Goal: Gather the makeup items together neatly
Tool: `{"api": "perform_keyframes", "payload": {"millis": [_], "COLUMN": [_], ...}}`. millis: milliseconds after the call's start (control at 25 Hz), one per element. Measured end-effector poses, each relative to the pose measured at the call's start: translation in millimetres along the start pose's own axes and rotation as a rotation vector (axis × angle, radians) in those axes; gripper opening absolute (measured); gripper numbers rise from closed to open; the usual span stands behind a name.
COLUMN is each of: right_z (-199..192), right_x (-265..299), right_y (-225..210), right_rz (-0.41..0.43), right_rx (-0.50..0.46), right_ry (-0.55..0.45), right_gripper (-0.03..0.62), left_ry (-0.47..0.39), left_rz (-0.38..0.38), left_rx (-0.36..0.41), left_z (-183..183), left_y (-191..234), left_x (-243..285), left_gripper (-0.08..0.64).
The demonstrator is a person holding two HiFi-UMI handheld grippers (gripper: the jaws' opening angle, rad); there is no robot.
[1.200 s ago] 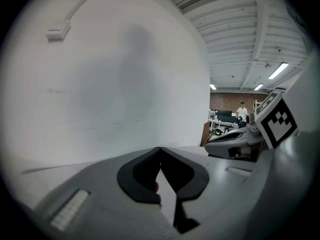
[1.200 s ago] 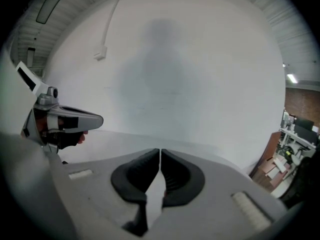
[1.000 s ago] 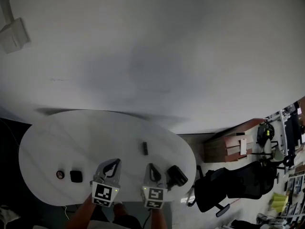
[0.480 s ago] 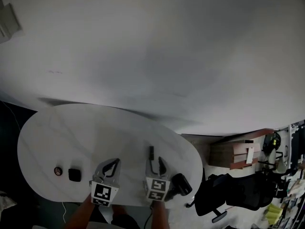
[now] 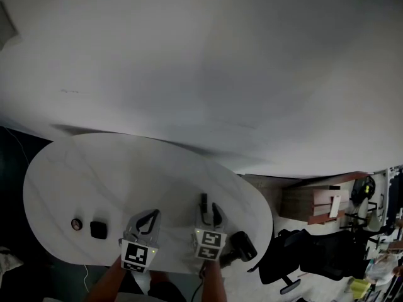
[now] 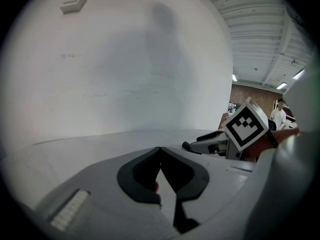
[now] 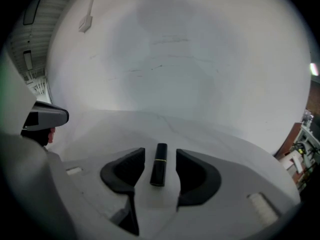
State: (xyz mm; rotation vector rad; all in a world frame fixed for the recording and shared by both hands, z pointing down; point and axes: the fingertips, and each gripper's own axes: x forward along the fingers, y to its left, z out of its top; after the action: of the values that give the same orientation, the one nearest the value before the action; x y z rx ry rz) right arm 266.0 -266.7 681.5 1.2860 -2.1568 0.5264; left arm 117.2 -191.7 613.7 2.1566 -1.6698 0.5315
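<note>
— White tabletop (image 5: 94,175): what is seen at its left?
— A small round item (image 5: 77,224) and a black square case (image 5: 98,229) are laid side by side.
— And the grippers?
— The left gripper (image 5: 152,215) is pressed together, empty. The right gripper (image 7: 160,153), just opened, is spread around a black lipstick (image 7: 159,170), which lies untouched on the table. A black object (image 5: 243,246) is seen at the right edge.

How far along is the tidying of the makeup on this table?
Barely begun. Nothing looks gathered: a small round item and a square black case sit at the left of the table, another black item near its right edge. In hand: the right gripper, jaws just opened, straddles the lipstick without gripping it. The left gripper is shut, empty. Left: bringing everything together.
</note>
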Motion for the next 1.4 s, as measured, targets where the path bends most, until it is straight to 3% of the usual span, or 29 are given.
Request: {"api": "perform_keyframes", "payload": {"millis": [400, 640, 1400], "right_z": [-14, -15, -2], "right_x": [17, 20, 11], "right_y": [5, 2, 11], "right_rz": [0.028, 0.005, -0.009], "right_rx": [-0.013, -0.032, 0.015], "right_ry": [0.067, 0.08, 0.049], "right_gripper": [0.195, 0.106, 0.101], "left_ry": [0.019, 0.029, 0.007], "left_rz": [0.007, 0.01, 0.033], "left_rx": [0.002, -0.003, 0.002], "left_z": [-10, -16, -10], "left_y": [4, 7, 21], "left_x": [3, 2, -18], "left_gripper": [0.009, 0.009, 0.009]}}
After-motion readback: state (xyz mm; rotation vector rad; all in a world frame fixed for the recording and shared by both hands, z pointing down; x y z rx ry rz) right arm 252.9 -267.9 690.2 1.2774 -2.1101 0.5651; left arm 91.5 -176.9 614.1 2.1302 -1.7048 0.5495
